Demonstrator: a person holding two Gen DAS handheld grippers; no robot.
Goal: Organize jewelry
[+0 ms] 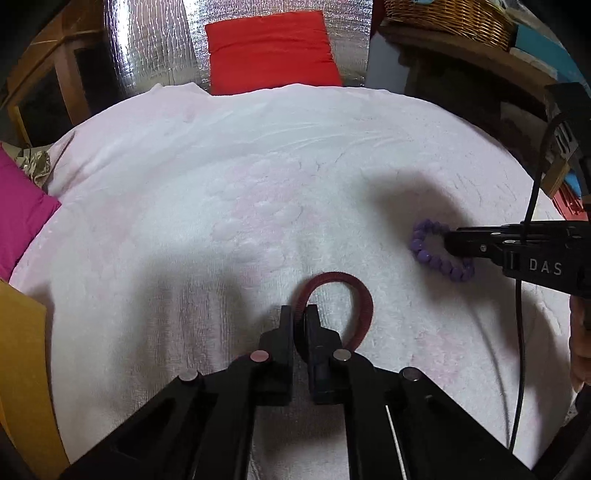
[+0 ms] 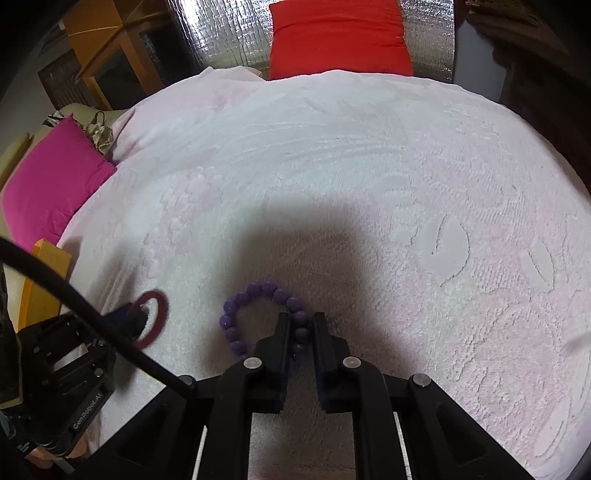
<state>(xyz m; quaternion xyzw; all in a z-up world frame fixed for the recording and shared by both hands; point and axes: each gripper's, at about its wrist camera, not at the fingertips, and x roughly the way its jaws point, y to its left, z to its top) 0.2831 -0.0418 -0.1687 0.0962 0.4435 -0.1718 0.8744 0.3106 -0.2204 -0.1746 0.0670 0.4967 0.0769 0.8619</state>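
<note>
While the left gripper pinches a dark red bangle, right fingers clamp purple beads.

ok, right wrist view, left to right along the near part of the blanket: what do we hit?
Left hand-held gripper → dark red ring bracelet → purple beaded bracelet → right hand-held gripper, shut on the beads.

I see a pale pink textured blanket filling the view. Red cushion at 12 o'clock against silver foil sheeting. Magenta cushion at 9 o'clock, wooden frame at 11, wicker basket at 1.
</note>
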